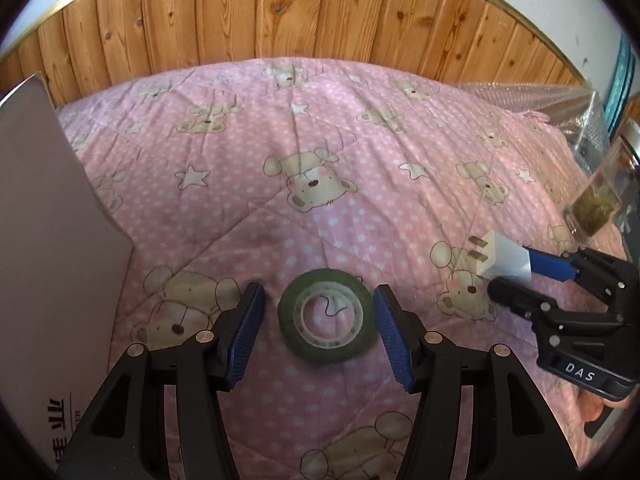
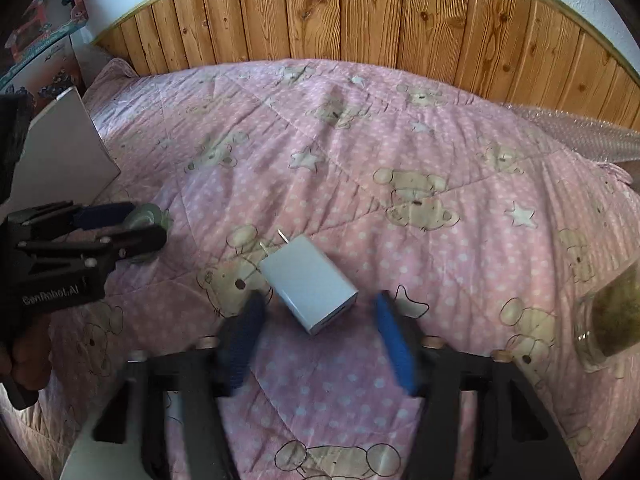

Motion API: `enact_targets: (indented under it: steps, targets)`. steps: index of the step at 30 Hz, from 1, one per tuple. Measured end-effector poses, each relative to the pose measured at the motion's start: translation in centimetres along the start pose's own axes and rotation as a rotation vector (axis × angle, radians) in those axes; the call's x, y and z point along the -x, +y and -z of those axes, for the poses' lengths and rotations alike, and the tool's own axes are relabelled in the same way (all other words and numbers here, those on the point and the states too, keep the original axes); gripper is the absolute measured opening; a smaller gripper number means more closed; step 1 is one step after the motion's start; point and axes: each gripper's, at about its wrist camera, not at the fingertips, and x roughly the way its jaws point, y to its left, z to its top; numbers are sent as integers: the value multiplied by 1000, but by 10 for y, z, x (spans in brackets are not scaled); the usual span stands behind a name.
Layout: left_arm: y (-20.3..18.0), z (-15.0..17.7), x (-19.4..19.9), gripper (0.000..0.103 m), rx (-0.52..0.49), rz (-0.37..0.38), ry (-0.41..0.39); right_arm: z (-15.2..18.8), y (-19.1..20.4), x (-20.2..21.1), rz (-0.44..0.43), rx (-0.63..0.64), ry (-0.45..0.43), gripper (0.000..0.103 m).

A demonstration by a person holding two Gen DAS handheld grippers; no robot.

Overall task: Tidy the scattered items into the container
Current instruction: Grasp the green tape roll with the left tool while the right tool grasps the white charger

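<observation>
Both claws: black frames, ribbed blue pads, brass-coloured pivot screws, left claw [image 1: 318, 332], right claw [image 2: 316, 344].

A pink quilt [image 1: 320, 152] printed with teddy bears and stars covers the bed, backed by wood panelling [image 1: 280, 8]. Bubble wrap [image 2: 580, 136] lies along its right edge.

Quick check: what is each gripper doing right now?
Left gripper: open, straddling the tape roll.
Right gripper: open around the white charger.
</observation>
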Motion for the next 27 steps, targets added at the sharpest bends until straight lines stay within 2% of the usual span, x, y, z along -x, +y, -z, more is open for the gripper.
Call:
enact_targets:
  steps: [1, 4, 15, 27]
  targets:
    - [-1, 0, 0, 58, -13, -7, -5, 0, 2, 0, 3, 5, -10, 39]
    - [-5, 2, 1, 50, -46, -8, -12, 0, 1, 0, 18, -28, -12, 34]
    - [-6, 4, 17, 49, 1, 31, 16, -3, 6, 20, -69, -134, -12, 32]
    - [-17, 10, 73, 49, 20, 72, -7, 9, 36, 68, -145, -140, -55, 31]
